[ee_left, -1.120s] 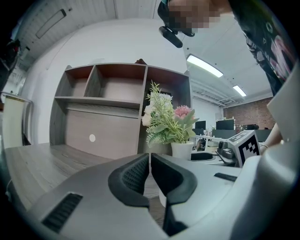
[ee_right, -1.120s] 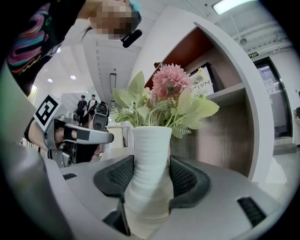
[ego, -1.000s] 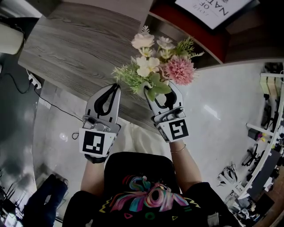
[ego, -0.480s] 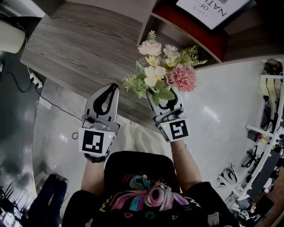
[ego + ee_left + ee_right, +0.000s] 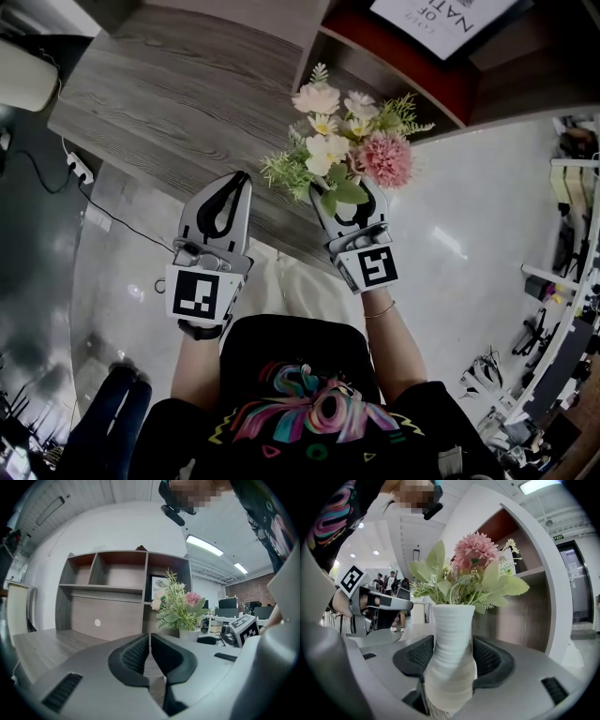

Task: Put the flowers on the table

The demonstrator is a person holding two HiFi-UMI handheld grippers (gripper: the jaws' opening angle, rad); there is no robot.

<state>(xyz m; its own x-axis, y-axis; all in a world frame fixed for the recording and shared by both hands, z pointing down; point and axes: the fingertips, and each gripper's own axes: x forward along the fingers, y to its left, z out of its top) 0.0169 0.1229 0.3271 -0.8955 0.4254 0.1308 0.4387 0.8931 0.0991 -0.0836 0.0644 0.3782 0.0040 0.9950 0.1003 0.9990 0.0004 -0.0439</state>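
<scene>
Two tongs show, both held about level at the near edge of the table point(image 5: 169, 94). Left tongs point(image 5: 150, 641): jaws pressed together, nothing between them. Right tongs point(image 5: 349, 204): pinching a white ribbed vase point(image 5: 451, 630) at its narrow waist, upright. Flowers point(image 5: 342, 141) (cream, pink, green sprigs) stand in the vase, over the table's edge and near the shelf unit point(image 5: 108, 588). In the head view the bouquet hides the vase and the right tongs' tips. Vase foot is cut off low in the right gripper view and hidden behind the left tongs' body in the left gripper view. Cannot tell whether it touches the table. Framed print point(image 5: 450, 19) is cropped at the top, so its lettering is incomplete.
</scene>
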